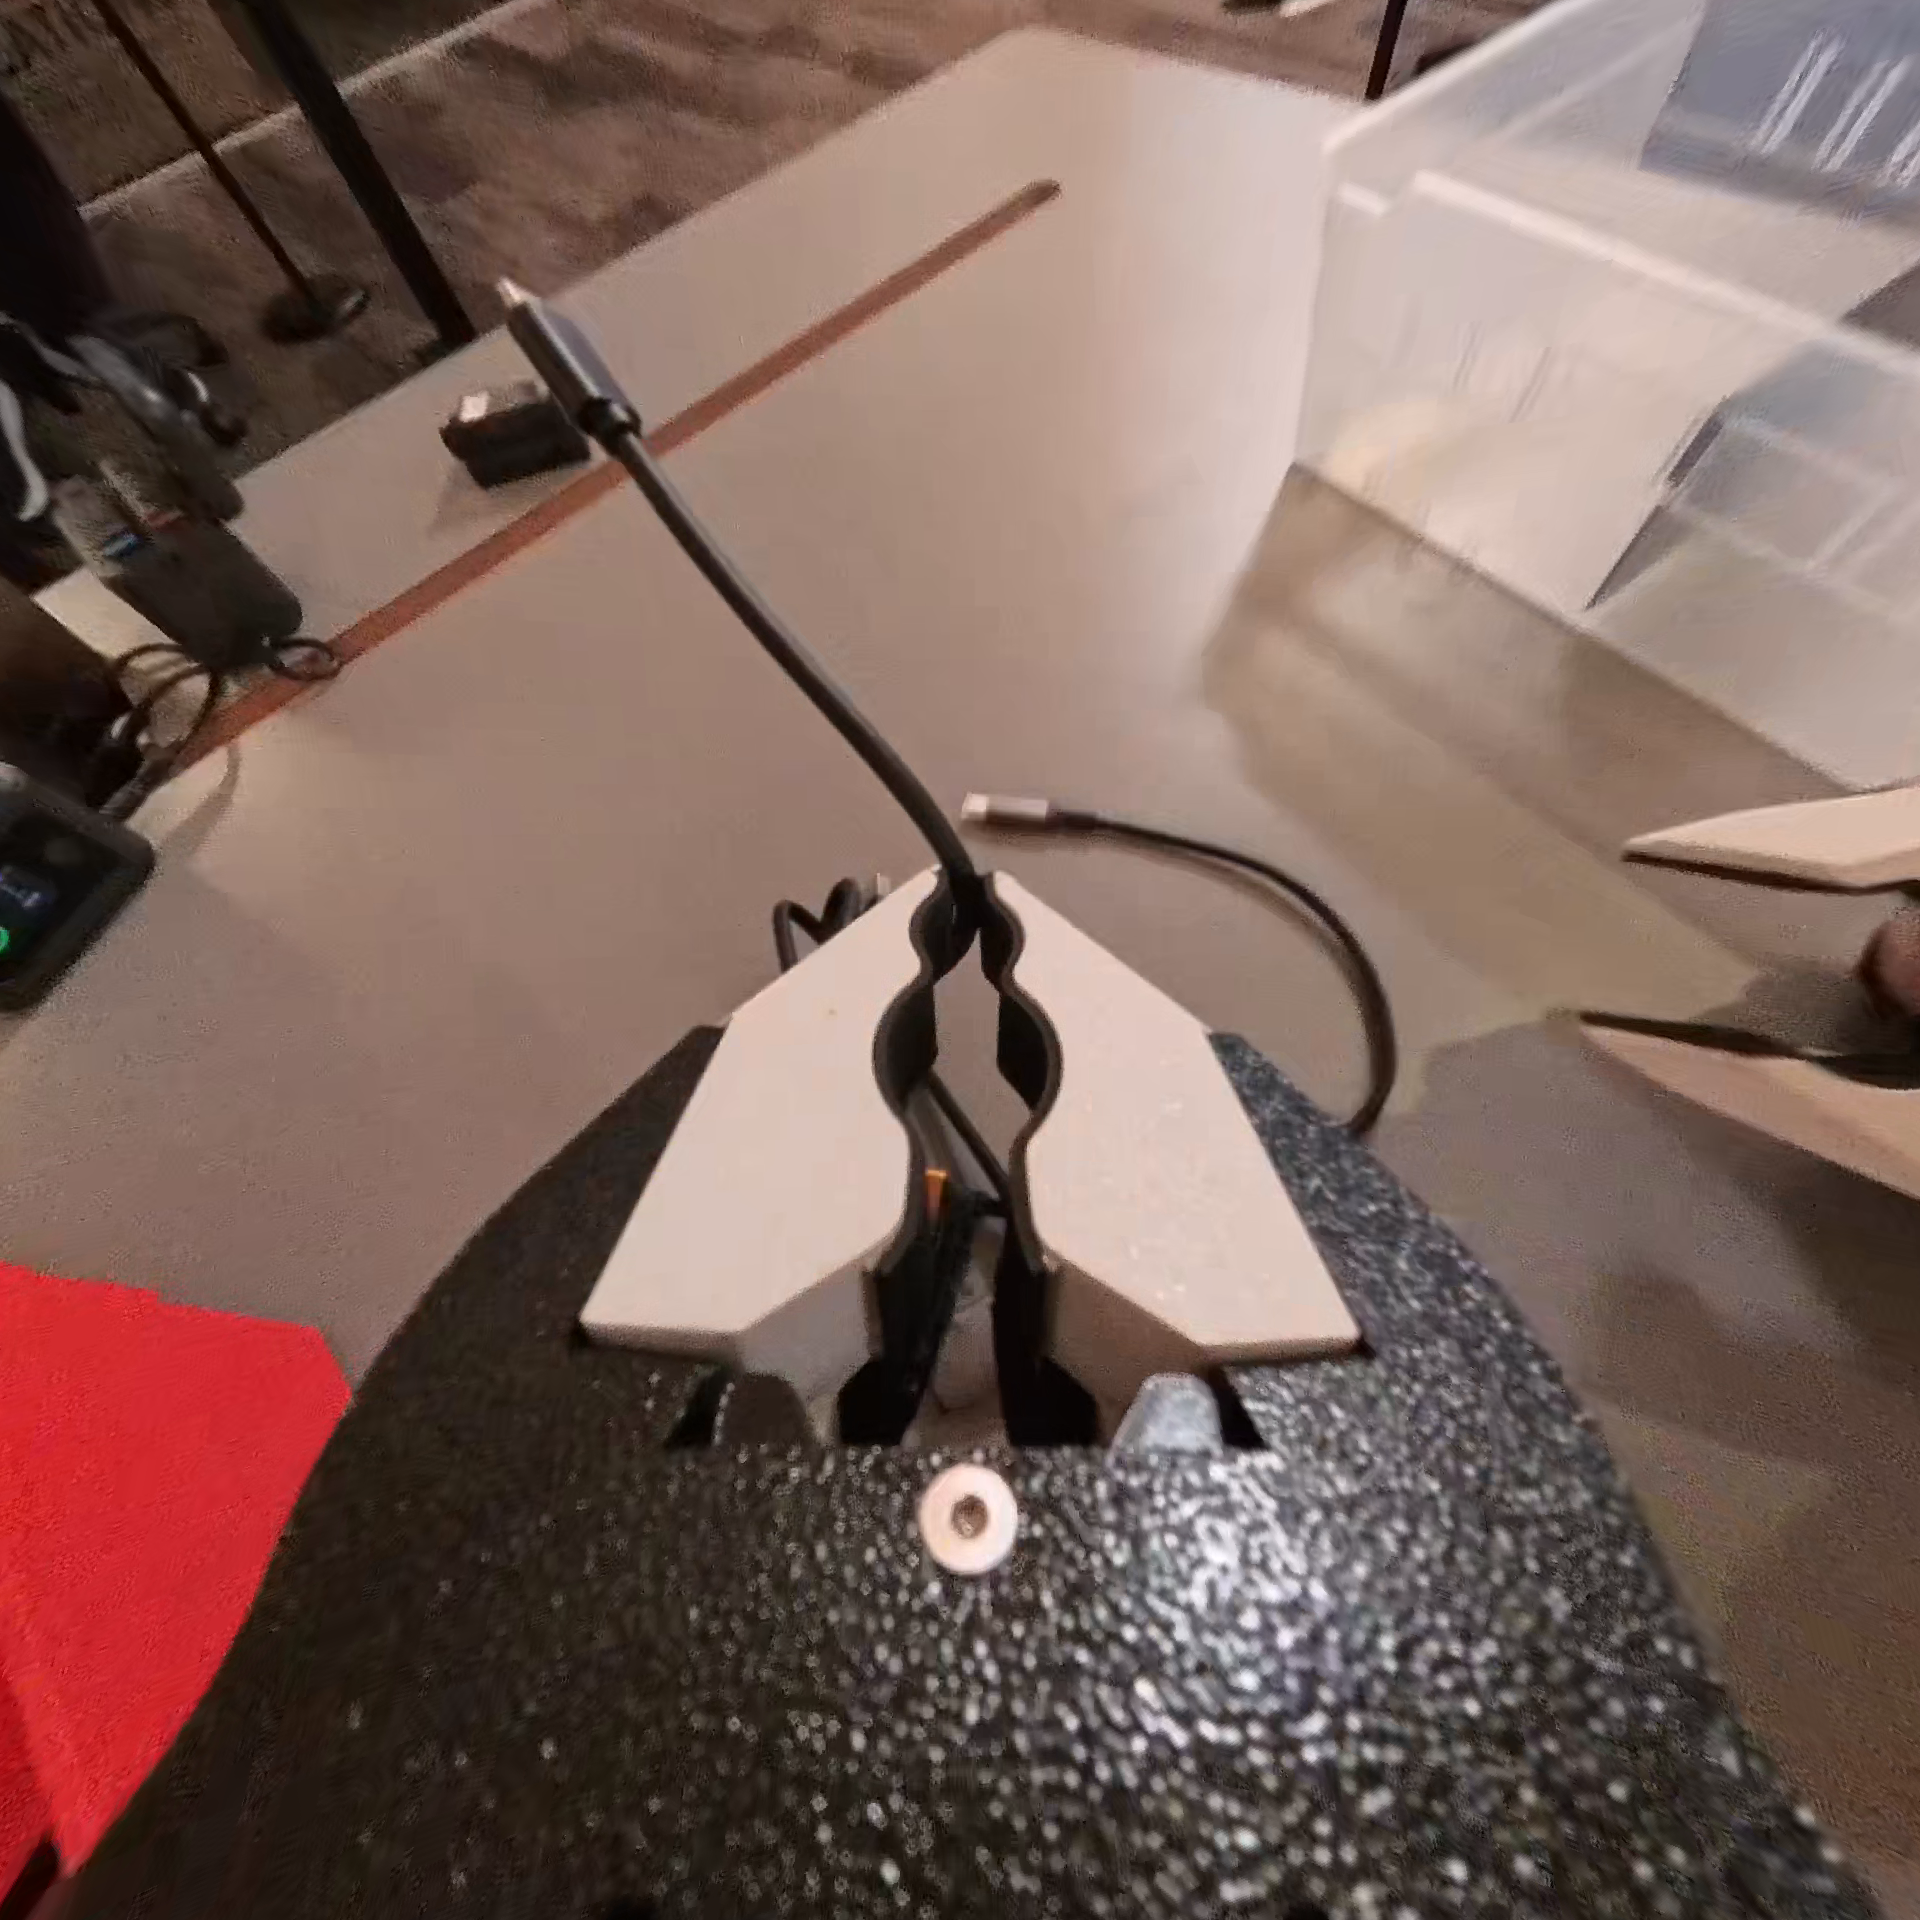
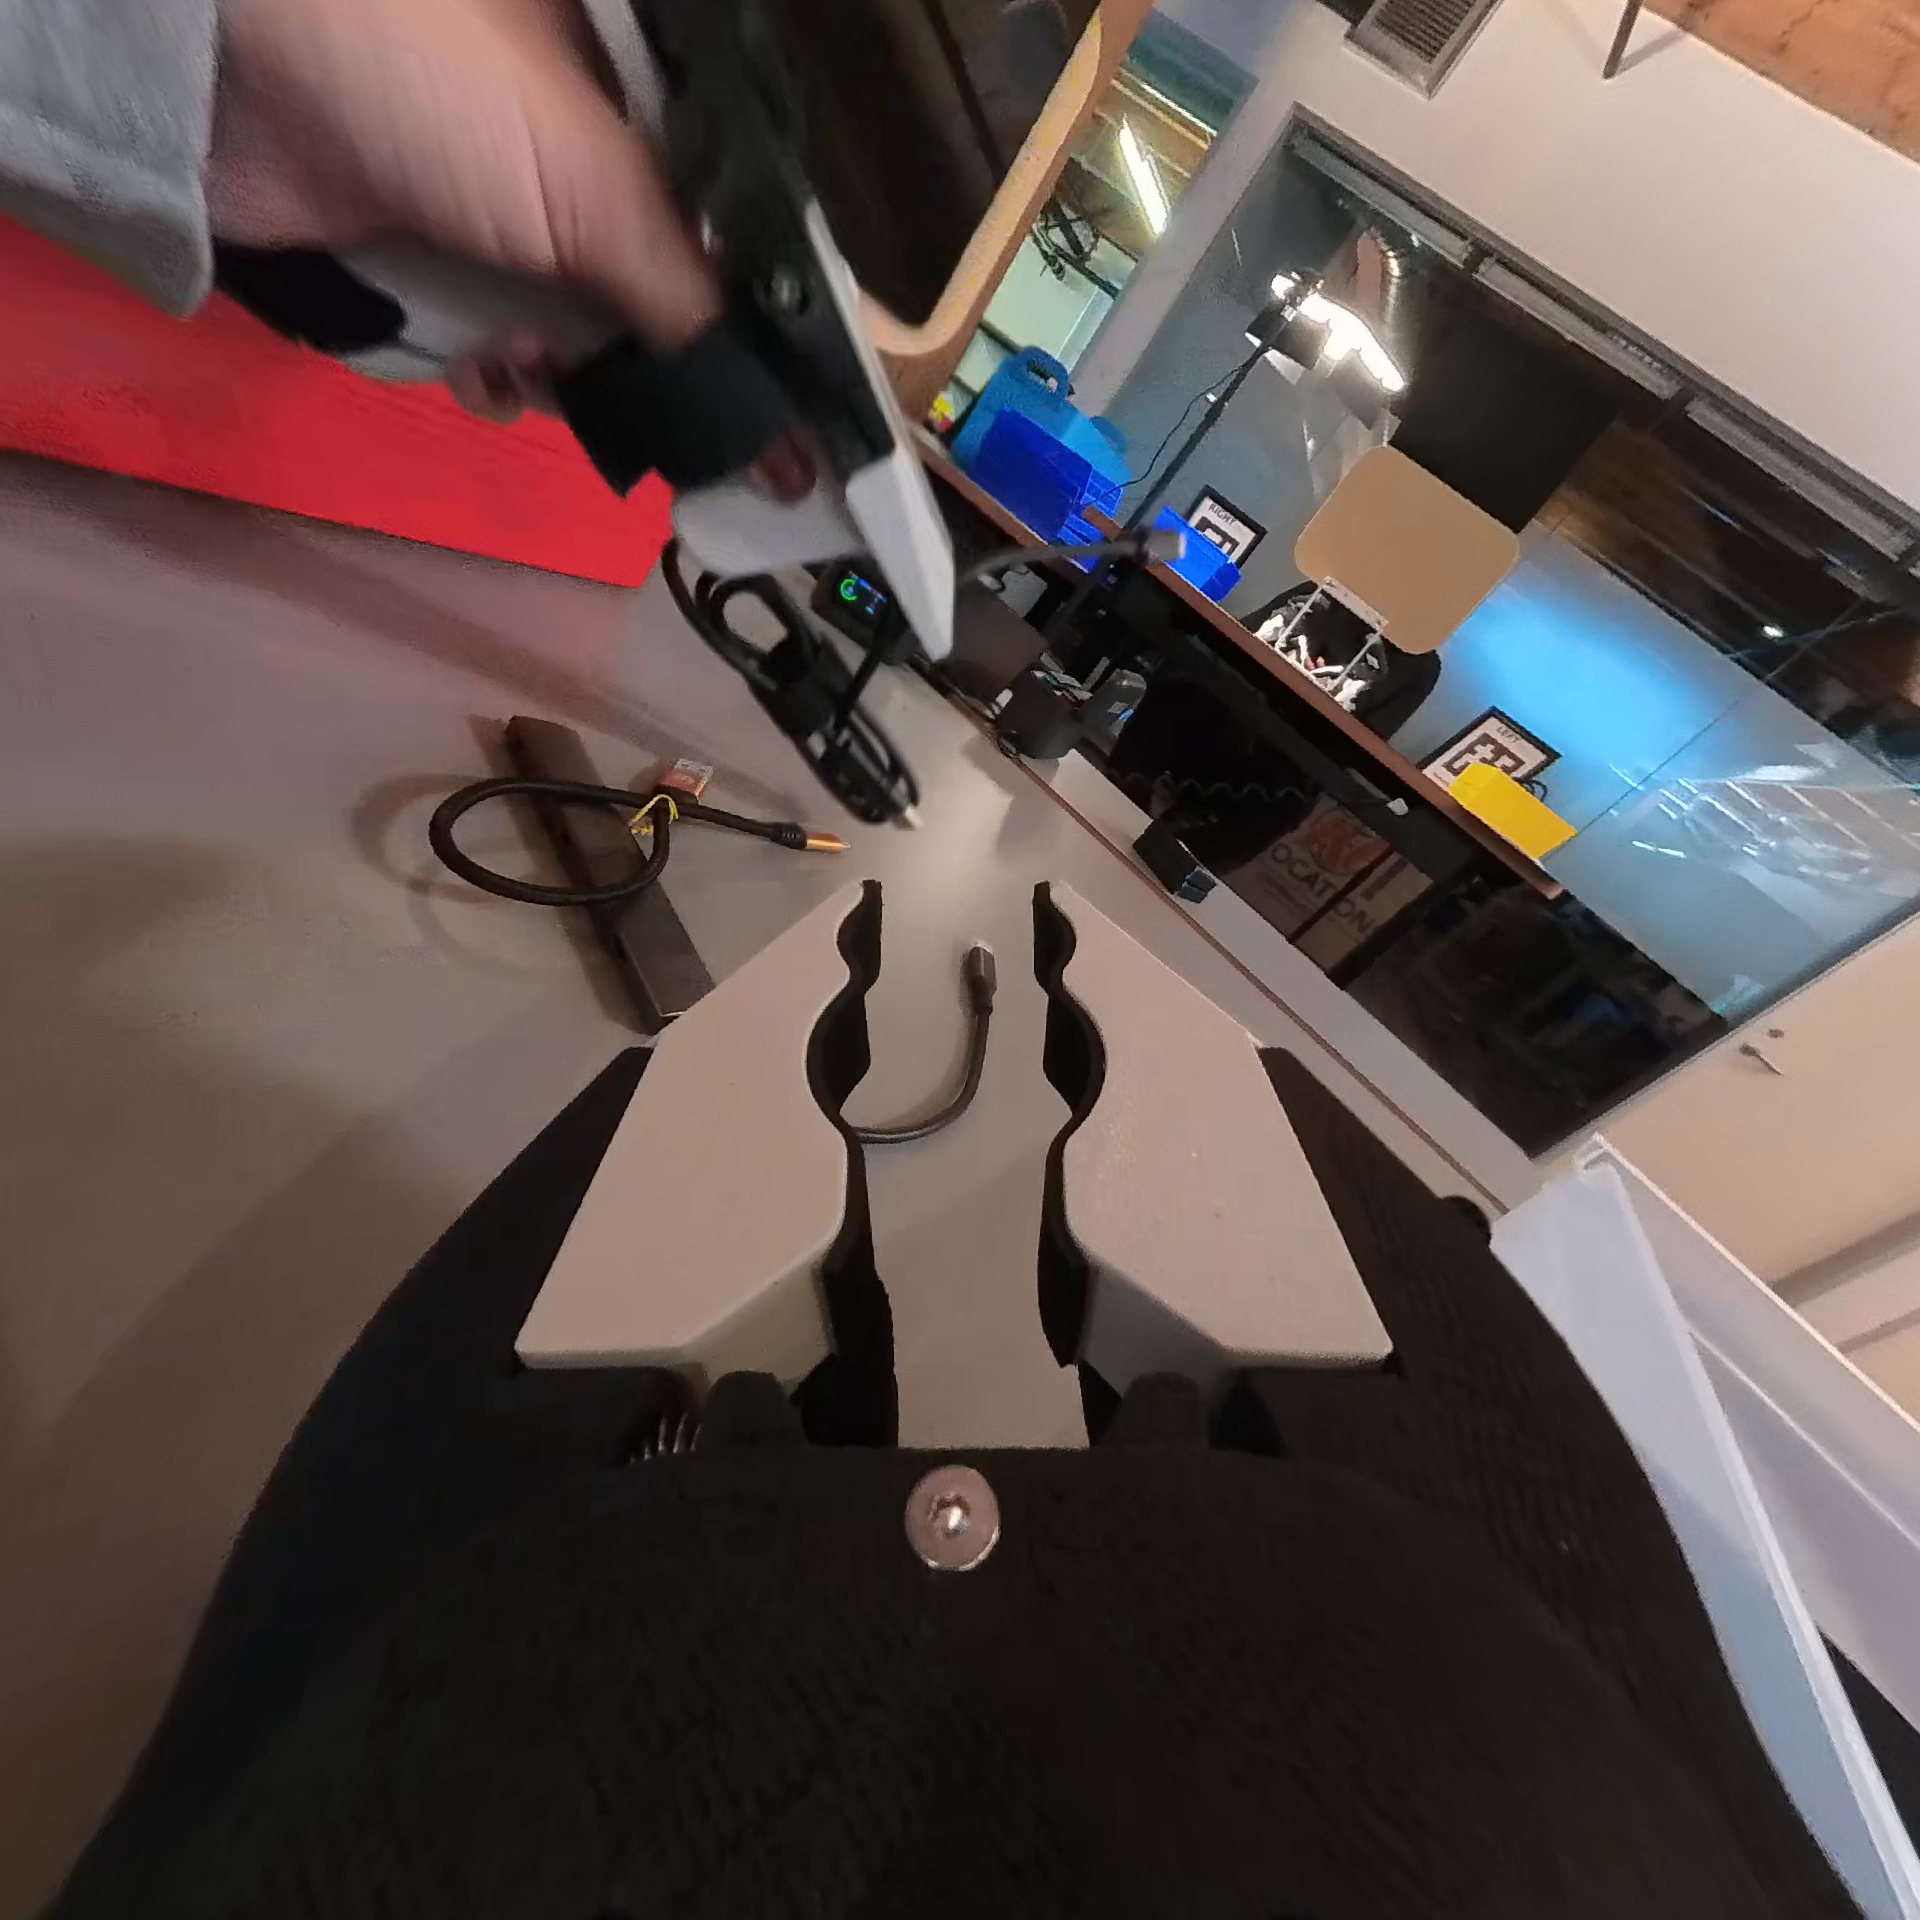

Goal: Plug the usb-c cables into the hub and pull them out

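Observation:
My left gripper (image 1: 961,894) is shut on a black usb-c cable (image 1: 790,665) and holds it above the table. The cable's free end curves up and away to its plug (image 1: 551,343). A second black cable (image 1: 1278,883) with a silver plug lies on the table just right of it. My right gripper (image 2: 956,899) is open and empty above the table, with that cable's plug (image 2: 979,971) lying between its fingers. A dark slim bar, apparently the hub (image 2: 623,904), lies left of it under a looped cable (image 2: 540,831). In the right wrist view the left gripper (image 2: 925,613) shows farther off.
A clear plastic box (image 1: 1610,343) stands at the right. A small black block (image 1: 514,431) and a device with a green light (image 1: 42,883) sit at the left. A coiled black cable bundle (image 2: 831,727) lies beyond the hub. A red surface (image 1: 135,1507) lies near left. My right tips are roughly 9 cm from the hub (image 2: 623,904).

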### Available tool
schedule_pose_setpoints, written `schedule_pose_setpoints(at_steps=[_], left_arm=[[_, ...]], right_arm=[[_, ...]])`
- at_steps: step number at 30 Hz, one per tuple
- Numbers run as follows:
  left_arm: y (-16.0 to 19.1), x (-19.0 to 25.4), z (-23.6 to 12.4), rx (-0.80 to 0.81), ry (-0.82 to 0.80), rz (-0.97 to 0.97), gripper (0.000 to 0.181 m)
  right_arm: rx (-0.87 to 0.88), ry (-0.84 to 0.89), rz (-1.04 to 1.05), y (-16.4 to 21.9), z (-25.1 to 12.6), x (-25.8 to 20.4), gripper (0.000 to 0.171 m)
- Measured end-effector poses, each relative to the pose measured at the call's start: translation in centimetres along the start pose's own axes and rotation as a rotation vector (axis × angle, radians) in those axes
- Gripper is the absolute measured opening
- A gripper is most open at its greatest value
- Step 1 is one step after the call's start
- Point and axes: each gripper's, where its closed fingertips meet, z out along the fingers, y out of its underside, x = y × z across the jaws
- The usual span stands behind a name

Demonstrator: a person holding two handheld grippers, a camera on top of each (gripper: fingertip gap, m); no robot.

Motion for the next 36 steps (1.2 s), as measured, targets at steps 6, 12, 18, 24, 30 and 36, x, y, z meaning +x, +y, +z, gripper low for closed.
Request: schedule_pose_setpoints(at_steps=[6,12,18,24,30,36], left_arm=[[0.0,0.5,0.1,0.115,-0.044,0.017,0.037],[-0.1,2.0,-6.3,0.383,-0.102,0.017,0.056],[4.1,5.4,-9.5,0.424,-0.155,0.098,0.045],[6.0,5.7,-10.1,0.365,-0.203,0.219,0.039],[6.8,6.4,-10.2,0.353,-0.129,0.248,0.037],[9.4,6.7,-8.7,0.189,-0.203,0.641,0.053]], right_arm=[[0.013,-0.03,-0.011,-0.3,0.0,-0.6,0.027],[0.071,-0.174,-0.122,-1.5,-0.3,-4.2,0.027],[0.041,-0.29,-0.096,-1.2,0.5,-5.8,0.031],[-0.285,-0.621,0.048,3.3,2.7,-8.0,0.048],[-0.482,-0.761,0.224,4.7,3.6,-8.3,0.036],[-0.509,-0.875,0.177,4.4,1.3,-8.9,0.019]])
